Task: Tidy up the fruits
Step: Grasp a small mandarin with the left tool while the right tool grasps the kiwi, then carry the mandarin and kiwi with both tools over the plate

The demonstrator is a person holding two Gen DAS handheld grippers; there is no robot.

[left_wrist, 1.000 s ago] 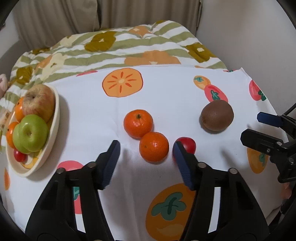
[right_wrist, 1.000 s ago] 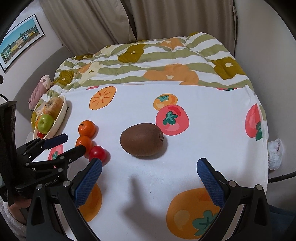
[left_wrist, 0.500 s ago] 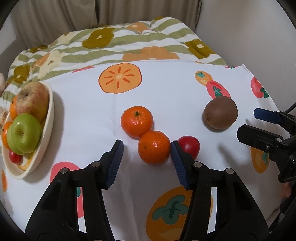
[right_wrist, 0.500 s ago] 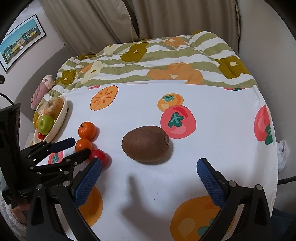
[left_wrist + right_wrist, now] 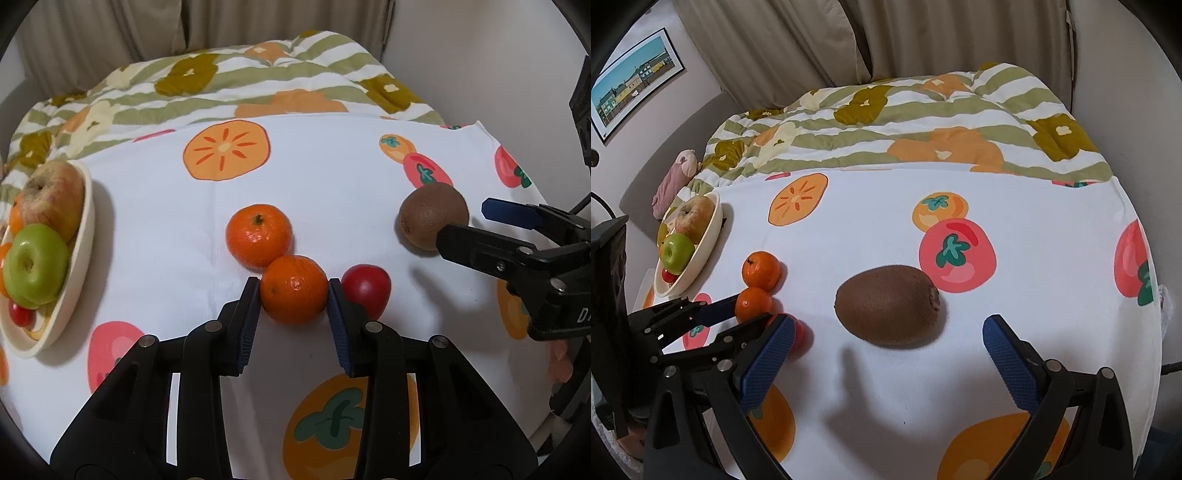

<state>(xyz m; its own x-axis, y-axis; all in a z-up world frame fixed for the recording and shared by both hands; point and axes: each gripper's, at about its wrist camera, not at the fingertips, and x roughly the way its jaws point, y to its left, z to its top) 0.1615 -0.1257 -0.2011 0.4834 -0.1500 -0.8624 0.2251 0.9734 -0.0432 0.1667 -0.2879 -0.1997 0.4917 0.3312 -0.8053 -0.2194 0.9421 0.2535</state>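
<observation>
The left gripper (image 5: 293, 291) is clamped on the nearer tangerine (image 5: 293, 293), wedged between a second tangerine (image 5: 258, 234) and a smooth red fruit (image 5: 367, 288), perhaps a tomato. The right gripper (image 5: 886, 354) is held wide apart before the fuzzy oval kiwi (image 5: 888, 304). Bare printed cloth (image 5: 155, 229) lies open toward the cream bowl (image 5: 83, 251) at the left edge.

Left wrist view: looked steeply down along its own fingers, close over the near tangerine (image 5: 293, 294) on the fruit-print cloth (image 5: 332, 192).
Right wrist view: sat further right, angled down, close to the kiwi (image 5: 888, 304).
Shared: tangerines, kiwi, bowl (image 5: 701, 254), striped quilt (image 5: 923, 122), each other's gripper.
</observation>
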